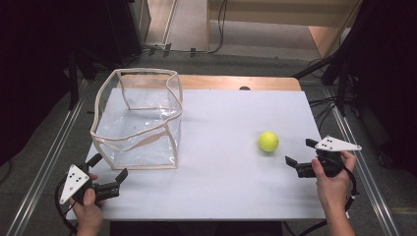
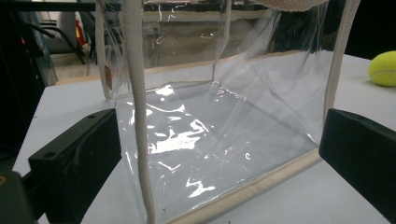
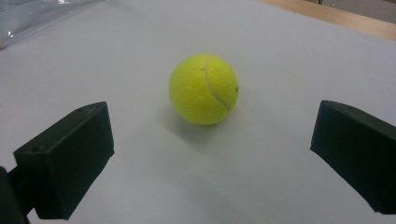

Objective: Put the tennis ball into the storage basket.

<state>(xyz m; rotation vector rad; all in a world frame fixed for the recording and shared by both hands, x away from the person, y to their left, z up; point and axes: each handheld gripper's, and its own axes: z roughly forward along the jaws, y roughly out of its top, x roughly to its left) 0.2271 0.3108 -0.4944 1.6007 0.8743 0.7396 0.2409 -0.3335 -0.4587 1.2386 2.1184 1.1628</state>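
A yellow tennis ball [image 1: 268, 141] rests on the white table top [image 1: 221, 147], right of centre. My right gripper [image 1: 300, 152] is open just right of the ball, jaws pointing at it and apart from it; its own view has the ball [image 3: 203, 89] a short way ahead between the jaws. A clear plastic bag with cream trim [image 1: 137, 118] stands open at the left. My left gripper [image 1: 109, 166] is open at the bag's near left corner, and the bag [image 2: 224, 121] stands close in front of its jaws. The ball [image 2: 384, 68] lies far right there.
The table's wooden far edge [image 1: 236, 82] shows beyond the white sheet. Metal rails [image 1: 44, 162] run along both sides of the table. Cables and dark stands [image 1: 339, 73] crowd the floor at the right.
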